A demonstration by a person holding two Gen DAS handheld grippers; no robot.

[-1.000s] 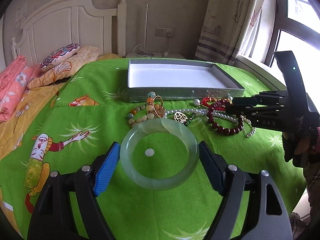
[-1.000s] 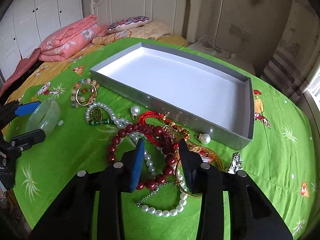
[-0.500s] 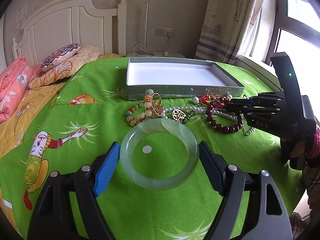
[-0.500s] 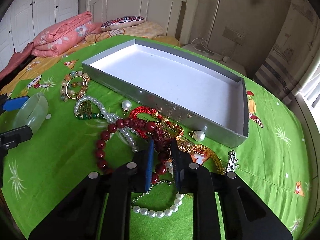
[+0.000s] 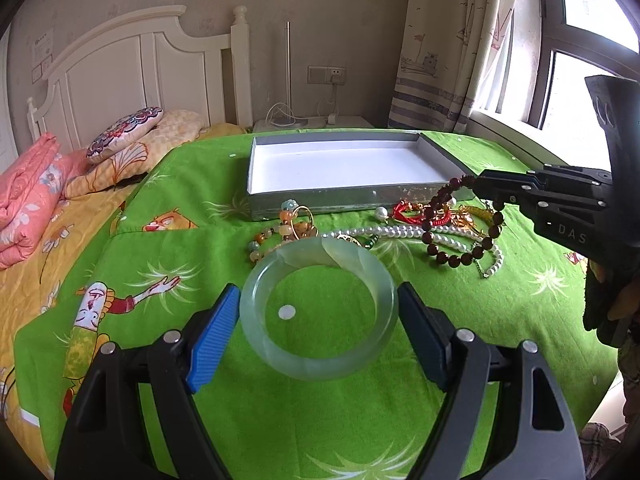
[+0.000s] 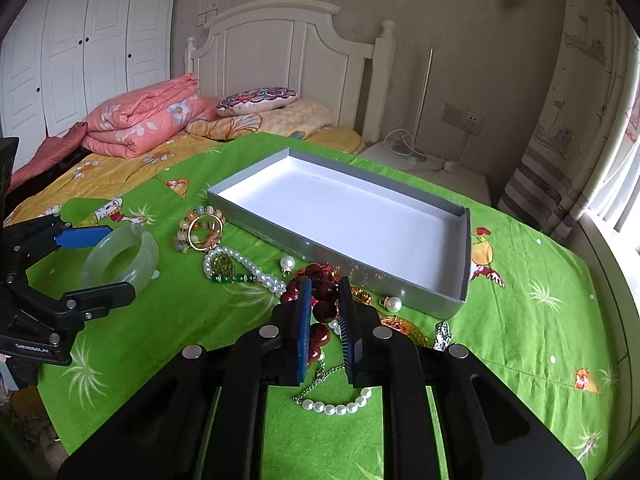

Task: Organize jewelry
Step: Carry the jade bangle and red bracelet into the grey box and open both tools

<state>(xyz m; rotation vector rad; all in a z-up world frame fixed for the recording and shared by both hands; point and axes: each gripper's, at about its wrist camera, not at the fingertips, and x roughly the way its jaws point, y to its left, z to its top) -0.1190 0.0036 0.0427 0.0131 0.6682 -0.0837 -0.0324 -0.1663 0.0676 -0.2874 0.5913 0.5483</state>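
Dark-red bead bracelet (image 6: 322, 312) pinched in right gripper (image 6: 325, 304), partly lifted near the box (image 5: 256, 184) front edge. Left gripper (image 5: 318, 320) straddles jade bangle (image 5: 320, 312), contact unclear. Risk: beads snag the pearl strand (image 5: 400, 234), dragging the pile.
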